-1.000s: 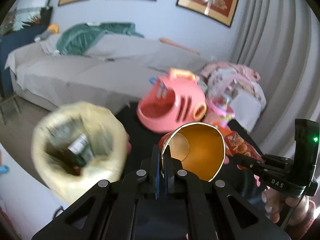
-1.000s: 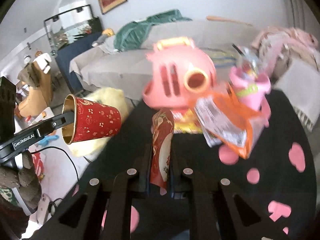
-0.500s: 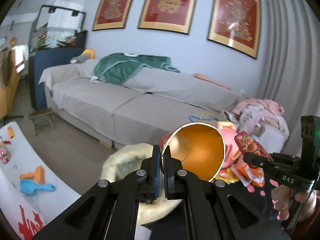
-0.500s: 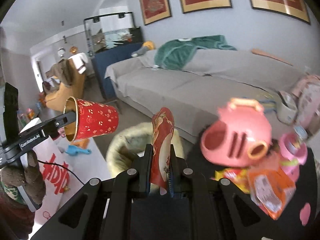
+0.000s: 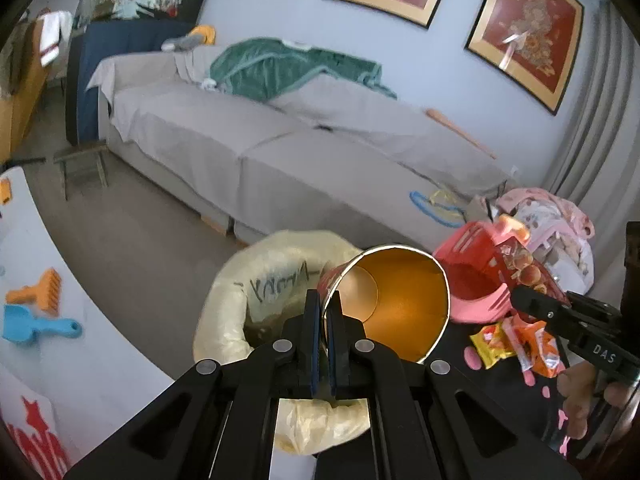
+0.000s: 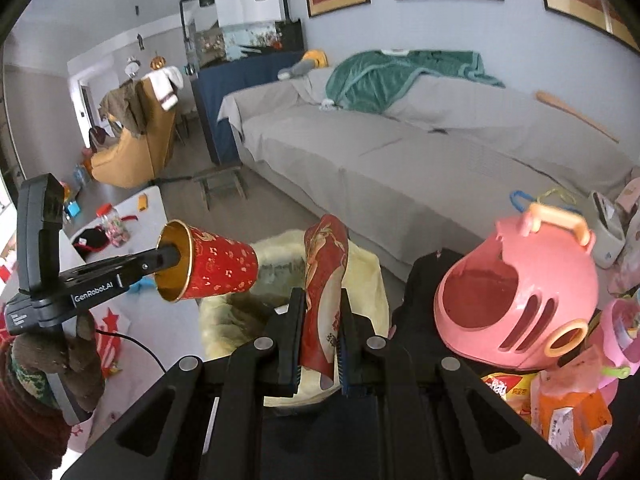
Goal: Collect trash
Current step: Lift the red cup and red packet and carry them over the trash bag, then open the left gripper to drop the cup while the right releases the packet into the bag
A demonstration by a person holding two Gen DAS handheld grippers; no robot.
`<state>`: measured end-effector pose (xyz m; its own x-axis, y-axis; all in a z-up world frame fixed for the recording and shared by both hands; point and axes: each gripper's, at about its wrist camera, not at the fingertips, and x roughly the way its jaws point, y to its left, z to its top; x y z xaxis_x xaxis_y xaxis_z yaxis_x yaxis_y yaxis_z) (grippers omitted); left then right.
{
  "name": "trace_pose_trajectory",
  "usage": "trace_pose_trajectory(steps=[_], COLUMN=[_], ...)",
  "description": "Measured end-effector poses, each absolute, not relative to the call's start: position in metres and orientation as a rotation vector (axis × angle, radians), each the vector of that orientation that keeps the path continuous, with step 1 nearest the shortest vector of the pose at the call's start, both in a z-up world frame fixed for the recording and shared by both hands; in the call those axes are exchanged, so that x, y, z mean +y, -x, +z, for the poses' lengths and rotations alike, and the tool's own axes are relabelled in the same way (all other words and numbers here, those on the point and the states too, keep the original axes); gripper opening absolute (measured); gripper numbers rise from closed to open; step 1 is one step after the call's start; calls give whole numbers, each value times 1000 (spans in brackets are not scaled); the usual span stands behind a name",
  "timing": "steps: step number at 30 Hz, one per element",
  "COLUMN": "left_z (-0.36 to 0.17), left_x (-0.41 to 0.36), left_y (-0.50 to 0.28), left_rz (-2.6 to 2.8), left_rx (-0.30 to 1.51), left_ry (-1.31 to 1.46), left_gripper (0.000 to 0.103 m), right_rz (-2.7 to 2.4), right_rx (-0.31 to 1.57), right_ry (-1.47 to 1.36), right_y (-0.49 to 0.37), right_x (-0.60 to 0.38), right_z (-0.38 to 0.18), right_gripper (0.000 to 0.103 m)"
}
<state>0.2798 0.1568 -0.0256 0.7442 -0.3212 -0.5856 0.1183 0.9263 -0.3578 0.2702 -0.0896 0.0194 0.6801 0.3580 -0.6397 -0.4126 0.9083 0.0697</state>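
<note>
My left gripper (image 5: 327, 308) is shut on the rim of a red paper cup with a gold inside (image 5: 404, 304), held on its side above the yellowish trash bag (image 5: 236, 300). The cup also shows in the right wrist view (image 6: 216, 266), with the left gripper (image 6: 166, 258) pinching its rim. My right gripper (image 6: 322, 304) is shut on a red snack wrapper (image 6: 324, 280), held upright over the same bag (image 6: 366, 276). The right gripper (image 5: 520, 294) appears at the right of the left wrist view with the wrapper (image 5: 520, 264).
A pink toy carrier (image 6: 516, 296) and orange snack packets (image 6: 564, 412) lie on the black table (image 6: 420, 280) to the right. A grey sofa (image 6: 400, 152) stands behind. A white low table with toys (image 5: 36, 308) is at the left.
Both grippers have swung left and tilted up, from over the black table to above the trash bag, each keeping its hold. The bag has come into centre view.
</note>
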Motion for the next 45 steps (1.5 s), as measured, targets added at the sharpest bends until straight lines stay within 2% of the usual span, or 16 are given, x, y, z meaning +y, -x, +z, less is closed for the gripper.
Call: trace_pose_trajectory(steps=[4, 6, 7, 8, 18, 22, 26, 29, 33, 35, 37, 39, 45], left_z=[-51, -58, -61, -61, -73, -80, -85, -91, -99, -101, -102, -100, -86], left_x=[151, 152, 152, 152, 188, 203, 219, 228, 234, 234, 232, 230, 214], left_y=[-302, -308, -310, -311, -306, -299, -294, -292, -290, -289, -289, -288, -286], left_rz=[-323, -349, -339, -335, -140, -93, -67, -51, -41, -40, -40, -44, -63], left_rx=[747, 757, 753, 749, 724, 716, 711, 715, 731, 737, 741, 744, 730], left_ry=[367, 385, 382, 383, 382, 397, 429, 434, 441, 449, 452, 452, 427], left_gripper=[8, 18, 30, 37, 39, 45, 47, 49, 50, 50, 50, 50, 50], right_rz=[418, 415, 415, 416, 515, 570, 608, 622, 613, 605, 596, 595, 618], right_rx=[750, 773, 781, 791, 875, 909, 963, 1021, 1092, 1104, 1104, 1086, 1018], right_ry=[71, 58, 53, 48, 39, 56, 71, 55, 63, 82, 96, 90, 44], right_y=[-289, -298, -301, -304, -339, -354, -367, -374, -379, -378, -376, -374, -363], right_x=[-95, -99, -99, -99, -59, -24, 3, 14, 22, 23, 21, 16, -9], right_z=[1, -8, -10, -14, -38, -48, -68, -86, -108, -114, -116, -112, -88], right_gripper=[13, 13, 13, 13, 13, 13, 15, 21, 40, 42, 53, 58, 60])
